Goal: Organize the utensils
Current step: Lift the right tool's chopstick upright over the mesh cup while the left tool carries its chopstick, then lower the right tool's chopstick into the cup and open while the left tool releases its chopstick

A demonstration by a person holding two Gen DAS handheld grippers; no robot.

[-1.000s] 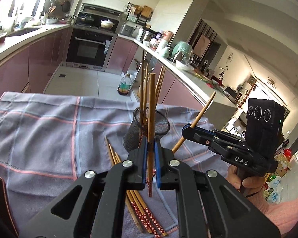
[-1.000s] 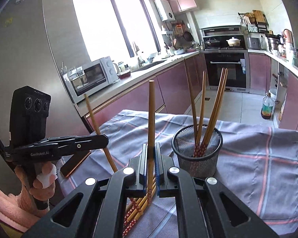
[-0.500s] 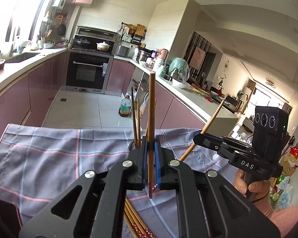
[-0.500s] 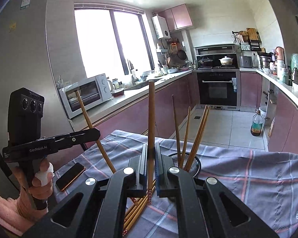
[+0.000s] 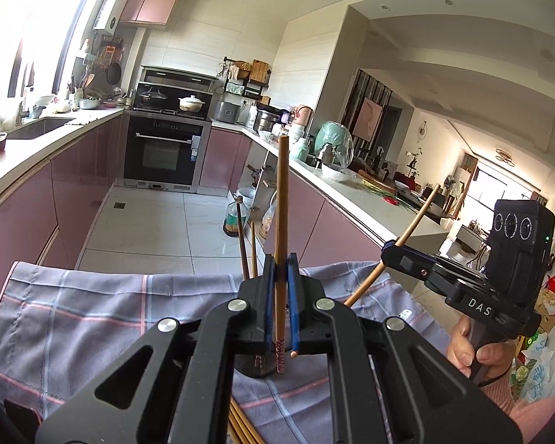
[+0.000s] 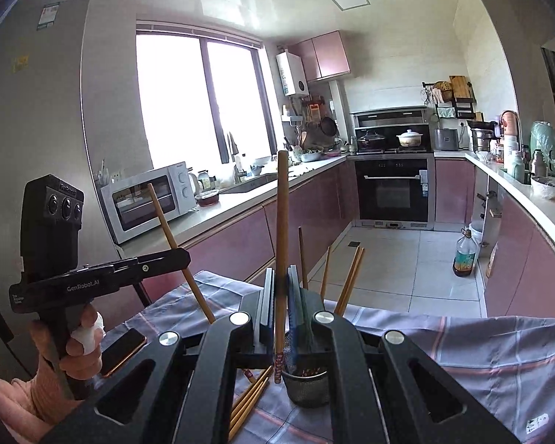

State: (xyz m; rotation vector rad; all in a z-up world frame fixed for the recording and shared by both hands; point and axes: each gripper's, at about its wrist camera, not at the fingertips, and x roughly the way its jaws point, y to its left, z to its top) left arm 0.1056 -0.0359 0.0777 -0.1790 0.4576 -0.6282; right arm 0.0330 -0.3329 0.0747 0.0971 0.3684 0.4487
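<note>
mesh holder (image 6: 305, 388) mostly hidden behind tool, loose chopsticks (image 6: 248, 405) cut off, phone (image 6: 124, 351) half covered

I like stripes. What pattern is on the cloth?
The cloth is grey-blue with pink and pale check lines, clearest in the right wrist view.

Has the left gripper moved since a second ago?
Yes. The left gripper, shut on a wooden chopstick, rose: the black mesh utensil cup has slid down behind it in the left wrist view.
</note>
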